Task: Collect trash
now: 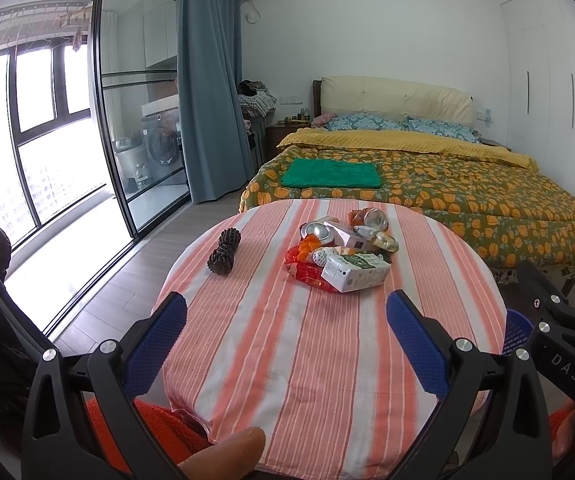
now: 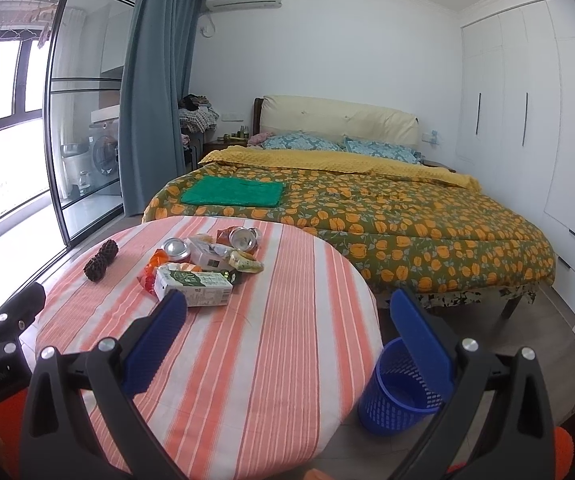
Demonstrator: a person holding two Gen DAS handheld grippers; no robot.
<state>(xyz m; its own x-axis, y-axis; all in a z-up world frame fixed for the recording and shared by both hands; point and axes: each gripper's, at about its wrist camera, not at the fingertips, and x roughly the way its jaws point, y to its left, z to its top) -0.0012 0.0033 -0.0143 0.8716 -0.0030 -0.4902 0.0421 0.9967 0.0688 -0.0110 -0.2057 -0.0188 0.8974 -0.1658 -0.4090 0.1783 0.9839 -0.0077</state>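
Both hand-held grippers, left (image 1: pixel 286 326) and right (image 2: pixel 287 326), are gaping wide, empty; trash pile (image 1: pixel 343 250) is sitting at 12 o'clock on the surface (image 1: pixel 311 360).

The left wrist view looks from low over the near edge of the round table in its pink-and-white striped cloth (image 1: pixel 327 360), facing along its blue-padded fingers (image 1: pixel 159 336) across the table toward the bed with the green-and-orange floral quilt (image 1: pixel 447 196) and the white back wall. The right wrist view sits further right, facing the same way, so the table (image 2: pixel 247 340) lies left of centre and the blue perforated plastic bin (image 2: pixel 391 392) on the floor shows beside it. Both views share the table top, the heap of cans, cartons and wrappers (image 1: pixel 343 252) (image 2: pixel 203 264), the bed and the grey-blue curtain (image 1: pixel 207 80)
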